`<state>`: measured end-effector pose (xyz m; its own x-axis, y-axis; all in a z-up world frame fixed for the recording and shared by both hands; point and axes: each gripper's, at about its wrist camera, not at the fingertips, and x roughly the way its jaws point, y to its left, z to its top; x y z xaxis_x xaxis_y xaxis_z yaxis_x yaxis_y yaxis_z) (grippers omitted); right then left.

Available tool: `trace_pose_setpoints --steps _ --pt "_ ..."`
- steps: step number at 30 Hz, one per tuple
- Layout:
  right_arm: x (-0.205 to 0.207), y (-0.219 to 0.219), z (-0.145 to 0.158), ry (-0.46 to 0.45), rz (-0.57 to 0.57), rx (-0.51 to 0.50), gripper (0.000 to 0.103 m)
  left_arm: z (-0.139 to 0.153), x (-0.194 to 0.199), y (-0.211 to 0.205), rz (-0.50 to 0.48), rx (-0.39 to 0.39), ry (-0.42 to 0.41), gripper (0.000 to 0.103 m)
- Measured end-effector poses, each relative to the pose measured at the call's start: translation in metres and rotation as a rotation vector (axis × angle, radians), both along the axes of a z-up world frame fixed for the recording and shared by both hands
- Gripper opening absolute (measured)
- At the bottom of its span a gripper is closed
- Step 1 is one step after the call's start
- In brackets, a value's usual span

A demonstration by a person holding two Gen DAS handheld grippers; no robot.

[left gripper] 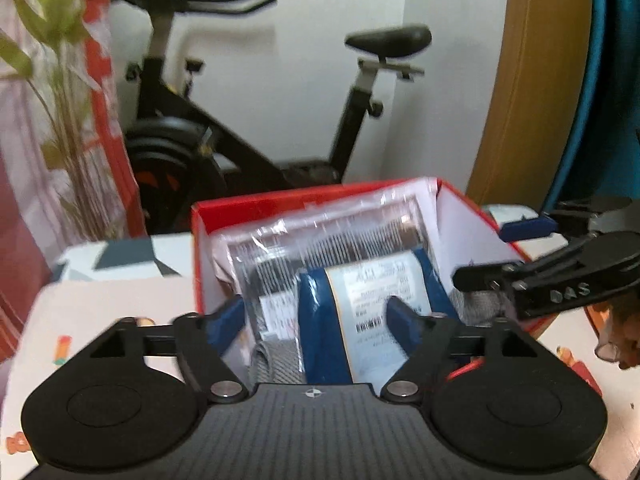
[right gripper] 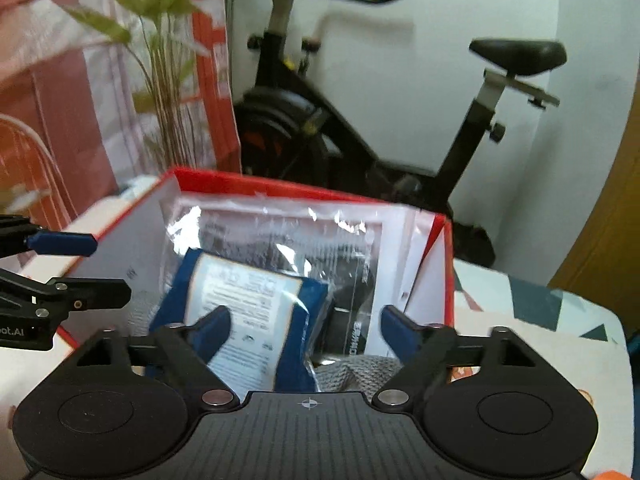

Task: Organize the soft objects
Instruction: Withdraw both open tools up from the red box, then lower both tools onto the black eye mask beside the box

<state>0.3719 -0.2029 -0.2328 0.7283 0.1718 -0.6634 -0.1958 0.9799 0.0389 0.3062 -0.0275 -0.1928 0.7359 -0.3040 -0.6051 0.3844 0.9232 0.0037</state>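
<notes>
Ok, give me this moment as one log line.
left claw: open | right claw: open | blue packet: in red box, on clear bag

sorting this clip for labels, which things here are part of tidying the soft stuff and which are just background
Part of the job:
- red box
- blue packet inside it
- clear plastic bag behind the packet
- grey knit fabric at the box bottom
- left tool and right tool, both open

Just lying about:
- exercise bike
- plant
- patterned table cover

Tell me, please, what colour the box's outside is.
Red box, white inside; clearest in the right wrist view.
</notes>
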Motion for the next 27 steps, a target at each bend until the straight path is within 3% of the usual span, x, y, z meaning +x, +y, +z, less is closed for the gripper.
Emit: trace_pose_setpoints --steps 3,8,14,21,27 --pt "-0.016 -0.002 0.013 -0.041 -0.016 0.019 0.102 0.012 -0.013 0.003 0.033 -0.004 -0.041 0.099" --pt "-0.05 -0.007 0.033 -0.154 -0.037 0.034 0.103 0.023 -0.043 0.01 0.077 0.011 -0.095 0.103" --pt "-0.096 -0.022 0.041 -0.25 -0.078 0.124 0.103 0.025 -0.081 0.026 0.103 0.034 -0.136 0.103" --pt "-0.151 -0.024 0.019 -0.312 -0.129 0.172 0.103 0.011 -0.123 0.041 0.134 -0.003 -0.16 0.103" --pt "-0.184 -0.02 -0.013 -0.27 -0.152 0.174 0.103 -0.018 -0.145 0.044 0.133 -0.011 -0.117 0.103"
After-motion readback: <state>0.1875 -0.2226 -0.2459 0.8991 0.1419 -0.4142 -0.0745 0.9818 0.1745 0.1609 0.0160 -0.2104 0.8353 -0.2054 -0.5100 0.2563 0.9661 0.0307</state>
